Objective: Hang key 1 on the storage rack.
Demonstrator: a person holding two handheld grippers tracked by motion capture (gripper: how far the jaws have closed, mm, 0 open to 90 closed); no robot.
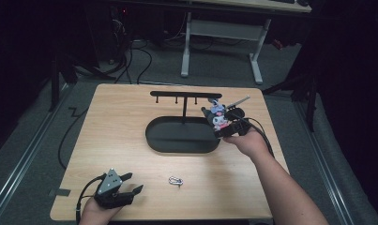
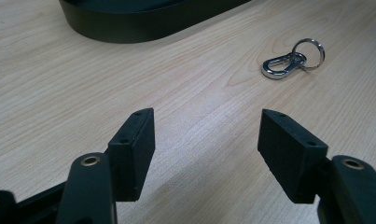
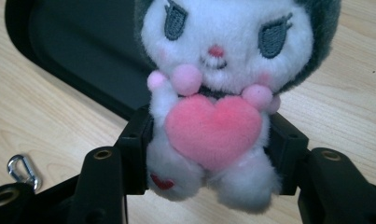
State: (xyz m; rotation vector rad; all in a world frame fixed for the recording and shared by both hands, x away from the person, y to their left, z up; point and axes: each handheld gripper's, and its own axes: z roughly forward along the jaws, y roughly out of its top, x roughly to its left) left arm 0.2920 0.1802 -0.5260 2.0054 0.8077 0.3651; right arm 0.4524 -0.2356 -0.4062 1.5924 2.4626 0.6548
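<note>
Two grippers work over a pale wood-grain table (image 1: 130, 117) with rounded corners, standing on grey carpet in a dim room, a white-legged desk (image 1: 222, 44) off at twelve o'clock. From the high view, a matte black oval tray (image 1: 177, 136) with a thin T-shaped hanger rail (image 1: 185, 94) sits mid-table; at its three o'clock edge the right gripper (image 1: 222, 123) clasps a small plush toy (image 1: 218, 117), while the left gripper (image 1: 130, 183) rests at seven o'clock, jaws spread and empty, and a shiny metal key clip (image 1: 175, 181) lies near it toward three o'clock. In the left gripper view, the blocky black pads (image 2: 134, 149) stand wide apart over bare wood, the chrome clip with its split ring lying at one o'clock and the tray's smooth wall at twelve. In the right gripper view, the fuzzy white toy, with grey stitched eyes, a dark hood and a pink felt heart at its chest, sits pinched at the waist between both pads, over the tray's rim and the table; the clip glints at eight o'clock.
</note>
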